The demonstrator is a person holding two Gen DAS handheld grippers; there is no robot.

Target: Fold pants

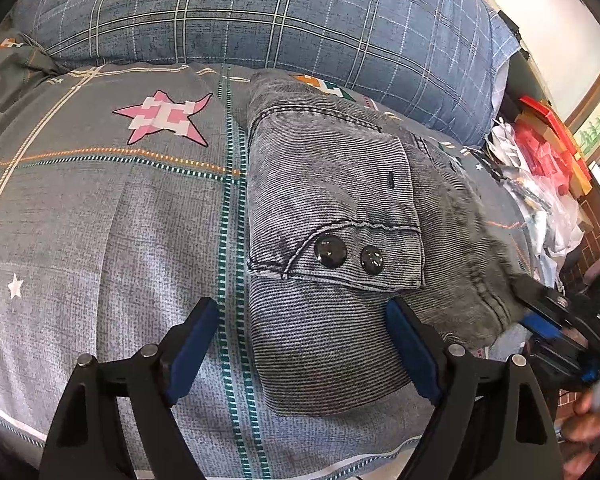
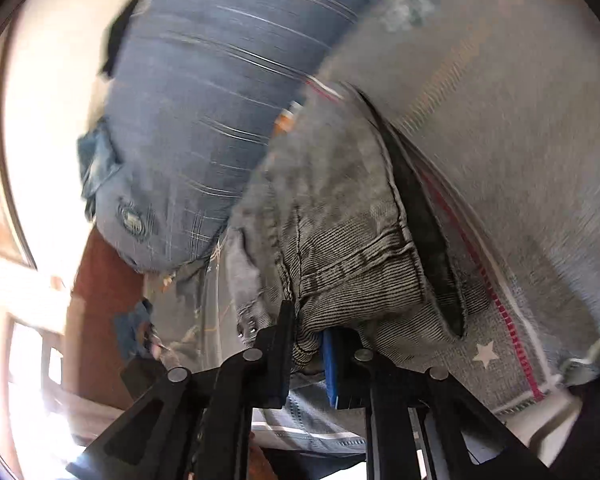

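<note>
Covering bed — star-print quilt (image 1: 100, 208), plaid pillow (image 1: 260, 12)

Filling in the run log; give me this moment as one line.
stage: pants folded on bed quilt | left gripper: open, empty | right gripper: shut on pants edge

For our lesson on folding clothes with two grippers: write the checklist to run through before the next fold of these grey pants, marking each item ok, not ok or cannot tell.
1. right gripper clamped on the pants edge: ok.
2. left gripper open, holding nothing: ok.
3. Pants lying on the quilt, not hanging off it: ok.
4. Buttoned flap flat on top: ok.
5. Pants clear of the blue plaid pillow: ok.
6. Layers aligned underneath: cannot tell, hidden.
</note>
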